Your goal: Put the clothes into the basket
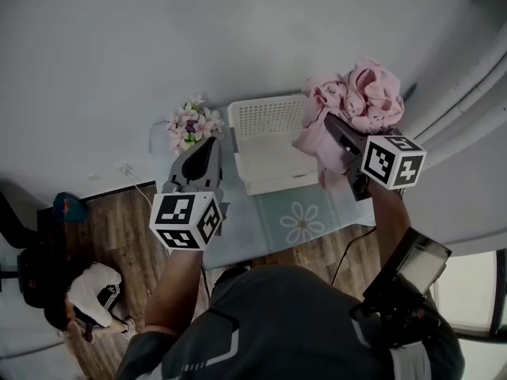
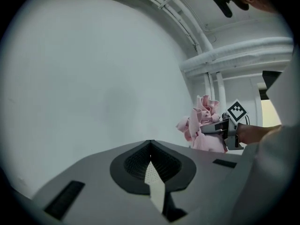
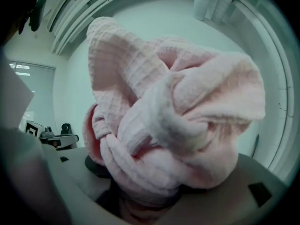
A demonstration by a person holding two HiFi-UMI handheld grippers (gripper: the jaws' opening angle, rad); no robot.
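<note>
A bundled pink cloth (image 1: pixel 360 101) hangs in the air over the right edge of the white slotted basket (image 1: pixel 238 133), which stands on the small table. My right gripper (image 1: pixel 331 125) is shut on the cloth from below, and its jaws are mostly buried in the folds. The right gripper view is filled by the pink cloth (image 3: pixel 173 116). My left gripper (image 1: pixel 207 145) hovers left of the basket, shut, with nothing in it. From the left gripper view the left gripper (image 2: pixel 150 146) points at a bare wall, and the pink cloth (image 2: pixel 201 121) shows at the right with the right gripper (image 2: pixel 212 128).
A bunch of pale pink flowers (image 1: pixel 190 125) stands just left of the basket, close to my left gripper. The table (image 1: pixel 301 224) has a flower print on its top. A white bag (image 1: pixel 95 291) lies on the wooden floor at the left. Pipes (image 1: pixel 467 85) run along the right wall.
</note>
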